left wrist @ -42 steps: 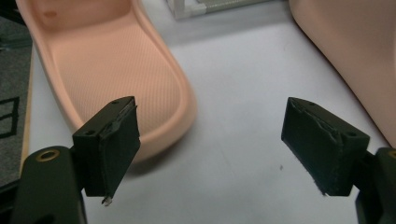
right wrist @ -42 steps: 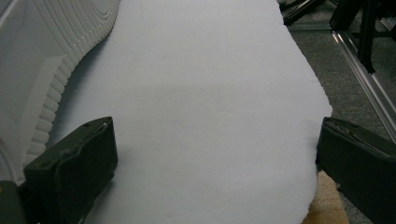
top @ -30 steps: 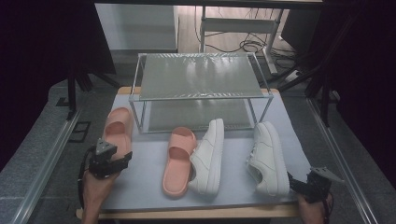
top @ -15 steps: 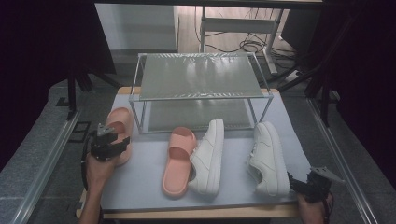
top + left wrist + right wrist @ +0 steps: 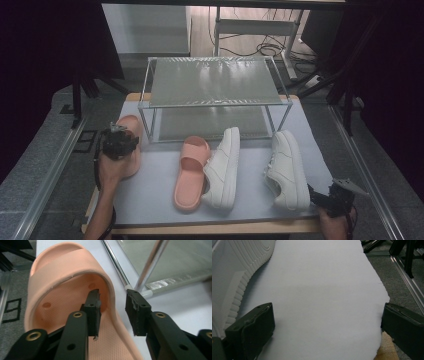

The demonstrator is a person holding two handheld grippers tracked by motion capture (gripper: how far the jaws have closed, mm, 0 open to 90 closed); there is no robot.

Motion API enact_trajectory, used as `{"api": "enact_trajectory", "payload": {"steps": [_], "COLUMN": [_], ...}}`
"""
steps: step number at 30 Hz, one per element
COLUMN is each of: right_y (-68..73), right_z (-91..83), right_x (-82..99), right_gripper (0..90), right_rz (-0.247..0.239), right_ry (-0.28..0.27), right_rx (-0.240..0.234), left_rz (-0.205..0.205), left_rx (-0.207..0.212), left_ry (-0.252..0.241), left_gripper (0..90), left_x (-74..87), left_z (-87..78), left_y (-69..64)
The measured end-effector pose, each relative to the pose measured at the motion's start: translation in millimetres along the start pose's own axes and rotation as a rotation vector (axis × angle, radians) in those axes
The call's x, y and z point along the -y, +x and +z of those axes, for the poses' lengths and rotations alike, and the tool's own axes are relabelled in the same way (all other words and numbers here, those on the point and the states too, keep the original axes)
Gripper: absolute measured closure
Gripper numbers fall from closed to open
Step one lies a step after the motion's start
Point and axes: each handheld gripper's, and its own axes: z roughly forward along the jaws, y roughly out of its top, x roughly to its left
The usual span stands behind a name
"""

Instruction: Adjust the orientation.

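Observation:
A pink slipper lies at the left of the grey mat, toe toward the rack. My left gripper is down on it. In the left gripper view, one jaw sits inside the slipper under the strap and the other outside. The strap's side wall stands between them with a gap on each side. The left gripper has just been closing. My right gripper rests at the mat's near right corner, open wide with nothing between its pads, beside a white sneaker.
A second pink slipper and two white sneakers lie mid-mat. A two-shelf metal rack stands at the back, one leg close to my left gripper. The mat's edge and floor rails run along both sides.
My left gripper has moved forward along the left slipper from its heel to the strap, and its jaws have narrowed around the strap's side. The right gripper has stayed put.

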Motion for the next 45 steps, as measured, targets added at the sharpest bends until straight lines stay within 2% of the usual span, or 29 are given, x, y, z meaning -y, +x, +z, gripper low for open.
{"api": "enact_trajectory", "payload": {"steps": [4,11,19,22,26,33,39,45], "right_y": [-0.1,-0.3,-0.3,-0.3,-0.3,-0.3,-0.3,-0.4], "right_z": [0.0,-0.2,-0.2,-0.1,0.1,0.1,0.1,0.2], "right_x": [0.0,-0.1,-0.1,-0.1,-0.1,-0.1,-0.2,-0.2], "right_gripper": [0.0,0.0,0.0,0.0,0.0,0.0,0.0,0.0], "right_rz": [0.001,0.001,0.002,0.002,0.004,0.005,0.005,0.005], "right_ry": [0.0,0.003,0.003,0.003,0.001,0.002,0.002,0.002], "right_rx": [0.0,0.0,-0.001,-0.001,-0.002,-0.002,-0.001,-0.001], "left_rz": [-0.006,-0.02,-0.032,-0.017,-0.005,0.013,0.025,0.036], "left_rx": [-0.017,-0.012,-0.015,-0.035,-0.04,-0.037,-0.028,-0.02], "left_ry": [0.013,0.022,0.014,0.008,0.0,-0.006,-0.025,-0.021], "left_gripper": [71.1,80.1,83.3,85.1,85.5,85.6,85.8,85.8], "left_x": [-2.0,-3.9,-3.6,-2.1,0.5,4.5,8.3,16.7], "left_z": [5.4,8.9,3.9,-2.5,-9.4,-19.2,-37.4,-52.1], "left_y": [0.1,2.6,5.5,6.9,7.8,5.4,4.1,3.9]}}
